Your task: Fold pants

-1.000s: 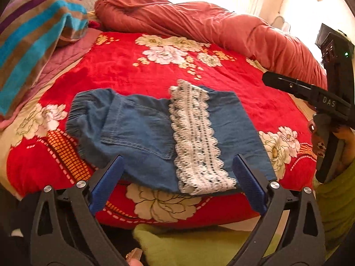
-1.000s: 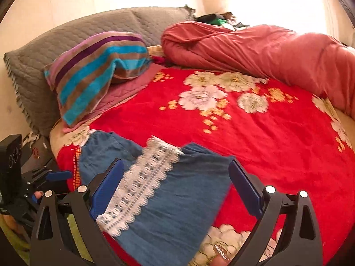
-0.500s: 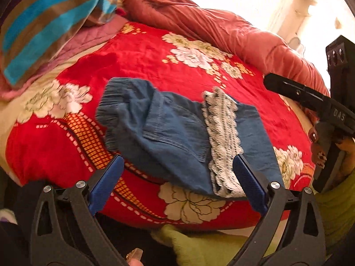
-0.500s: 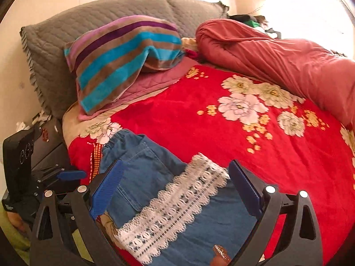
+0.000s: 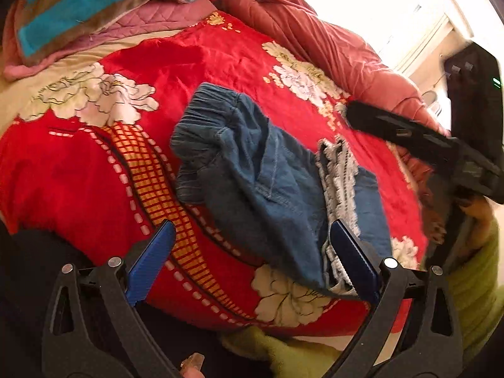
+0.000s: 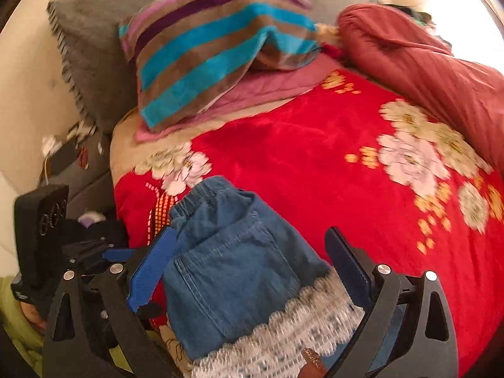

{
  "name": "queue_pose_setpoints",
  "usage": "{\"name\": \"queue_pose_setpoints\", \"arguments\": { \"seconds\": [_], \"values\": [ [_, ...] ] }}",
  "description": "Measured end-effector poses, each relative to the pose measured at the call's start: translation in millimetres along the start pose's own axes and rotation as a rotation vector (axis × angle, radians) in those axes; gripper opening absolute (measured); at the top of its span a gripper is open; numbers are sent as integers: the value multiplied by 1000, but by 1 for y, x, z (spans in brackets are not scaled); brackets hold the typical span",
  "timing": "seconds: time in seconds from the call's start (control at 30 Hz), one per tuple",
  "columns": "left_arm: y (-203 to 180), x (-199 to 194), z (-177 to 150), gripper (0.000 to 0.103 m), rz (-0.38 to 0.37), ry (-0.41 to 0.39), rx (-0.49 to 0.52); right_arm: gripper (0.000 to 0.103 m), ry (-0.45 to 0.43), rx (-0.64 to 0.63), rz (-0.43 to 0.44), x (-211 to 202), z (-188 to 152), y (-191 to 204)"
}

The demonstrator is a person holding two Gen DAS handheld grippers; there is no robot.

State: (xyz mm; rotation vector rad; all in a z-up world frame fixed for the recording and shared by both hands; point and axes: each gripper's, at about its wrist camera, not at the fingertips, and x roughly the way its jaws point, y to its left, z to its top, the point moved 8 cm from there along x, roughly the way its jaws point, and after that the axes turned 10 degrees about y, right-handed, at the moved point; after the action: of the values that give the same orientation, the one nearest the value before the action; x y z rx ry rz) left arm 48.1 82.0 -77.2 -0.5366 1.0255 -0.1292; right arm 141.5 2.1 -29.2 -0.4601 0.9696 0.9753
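Small blue denim pants with a white lace hem band lie folded on the red flowered blanket near the bed's front edge. My left gripper is open and empty, just short of the pants' near edge. The pants also show in the right wrist view, lace band nearest. My right gripper is open, its fingers either side of the pants, above them. The right gripper's body shows in the left wrist view; the left gripper shows in the right wrist view.
A striped pillow and a grey pillow lie at the bed's head. A rolled dusty-red quilt runs along the far side. A pink quilted pad lies under the striped pillow. Green cloth hangs below the bed edge.
Both grippers have swung left toward the waistband end of the pants. The right gripper has come closer over the pants. The pants lie as before.
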Motion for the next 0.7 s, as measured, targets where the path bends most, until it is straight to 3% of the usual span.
{"name": "queue_pose_setpoints", "arguments": {
  "seconds": [0.13,0.2,0.27,0.3,0.47,0.6,0.67,0.7],
  "values": [
    [-3,9,3,90,-21,6,-5,95,76,-29,26,30,15,4],
    [-1,14,5,82,-33,18,-18,95,110,-54,49,43,23,8],
    [2,18,5,54,-41,24,-19,95,136,-69,63,54,29,11],
    [3,20,5,46,-50,29,-21,95,149,-74,77,59,31,13],
    [9,29,3,43,-65,47,-31,94,214,-119,97,87,40,21],
    [11,31,3,43,-75,49,-35,86,275,-148,155,107,36,32],
    [12,31,3,43,-78,50,-37,78,291,-134,187,116,34,33],
    [12,30,3,43,-83,49,-38,62,292,-131,206,119,33,33]
  ]
}}
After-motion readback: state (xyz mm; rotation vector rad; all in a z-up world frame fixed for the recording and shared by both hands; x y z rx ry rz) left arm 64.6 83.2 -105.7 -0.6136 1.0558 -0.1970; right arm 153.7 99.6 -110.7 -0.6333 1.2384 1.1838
